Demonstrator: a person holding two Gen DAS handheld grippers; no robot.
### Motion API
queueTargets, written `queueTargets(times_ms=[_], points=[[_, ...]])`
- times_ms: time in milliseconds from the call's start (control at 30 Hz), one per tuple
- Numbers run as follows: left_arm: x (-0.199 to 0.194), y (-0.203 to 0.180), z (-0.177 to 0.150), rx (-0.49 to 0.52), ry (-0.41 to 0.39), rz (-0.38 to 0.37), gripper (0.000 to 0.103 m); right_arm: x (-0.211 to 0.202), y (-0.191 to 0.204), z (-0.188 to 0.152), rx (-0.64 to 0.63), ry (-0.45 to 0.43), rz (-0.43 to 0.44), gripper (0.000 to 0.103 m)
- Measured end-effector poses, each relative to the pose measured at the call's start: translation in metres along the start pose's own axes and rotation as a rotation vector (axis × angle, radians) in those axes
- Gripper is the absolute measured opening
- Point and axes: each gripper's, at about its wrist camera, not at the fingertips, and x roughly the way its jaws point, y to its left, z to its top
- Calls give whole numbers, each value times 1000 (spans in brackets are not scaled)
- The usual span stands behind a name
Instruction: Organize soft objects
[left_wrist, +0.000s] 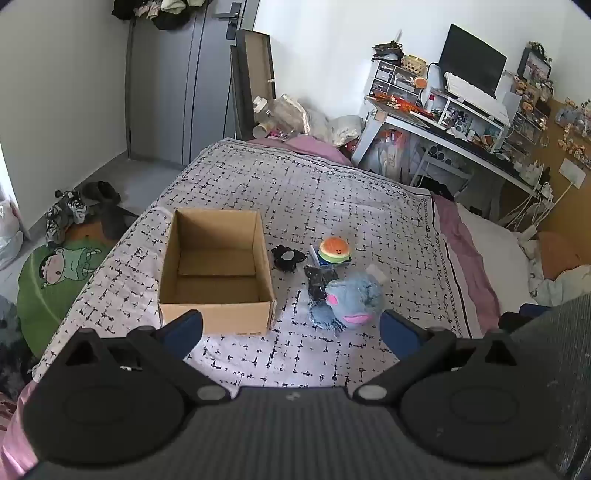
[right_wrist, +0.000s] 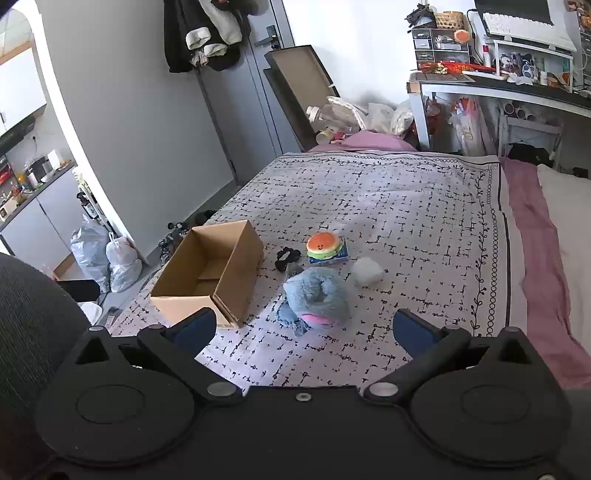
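Both tools hang above the near end of a bed covered by a white quilt with a black broken-grid print (left_wrist: 325, 192). Left tool (left_wrist: 291, 325): blue-padded fingers spread wide apart, nothing between them. Right tool (right_wrist: 304, 326): fingers likewise wide apart, holding nothing. An open brown cardboard box (left_wrist: 216, 271) sits on the quilt, left of the soft things; its visible interior shows only bare cardboard. Right of the box, a loose cluster: a fuzzy grey-blue plush toy with pink patches (left_wrist: 354, 297) lies nearest the tools, resting against a frayed piece of blue denim cloth (left_wrist: 319, 314). Behind it, a small plush hamburger with an orange bun and a smiling face (left_wrist: 334, 250) sits on top of a flat blue item that cannot be identified. A black fabric scrunchie (left_wrist: 288, 257) lies between the hamburger and the box, close to the box wall but apart from it. In the right wrist view a white, soft-looking lump (right_wrist: 366, 271) rests just right of the grey-blue plush. All the soft items are on the quilt, outside the box.
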Motion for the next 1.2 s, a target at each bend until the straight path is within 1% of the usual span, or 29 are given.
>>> queueTargets(times_ms=[67, 133, 300, 567, 733, 900, 1200], points=[[-2, 0, -2, 1, -1, 1, 101, 0, 0, 0, -2, -1, -4, 103], [0, -3, -1, 8, 14, 11, 101, -1, 1, -1, -1, 0, -4, 103], [1, -2, 6, -7, 24, -2, 101, 2, -3, 0, 11, 10, 4, 103], [4, -1, 2, -5, 26, 2, 101, 0, 0, 0, 3, 7, 2, 103], [4, 0, 1, -4, 25, 0, 101, 1, -8, -1, 2, -3, -6, 103], [5, -1, 1, -3, 26, 2, 101, 0, -3, -1, -7, -13, -13, 103], [10, -1, -3, -12, 27, -5, 101, 0, -6, -2, -4, -24, -3, 103]])
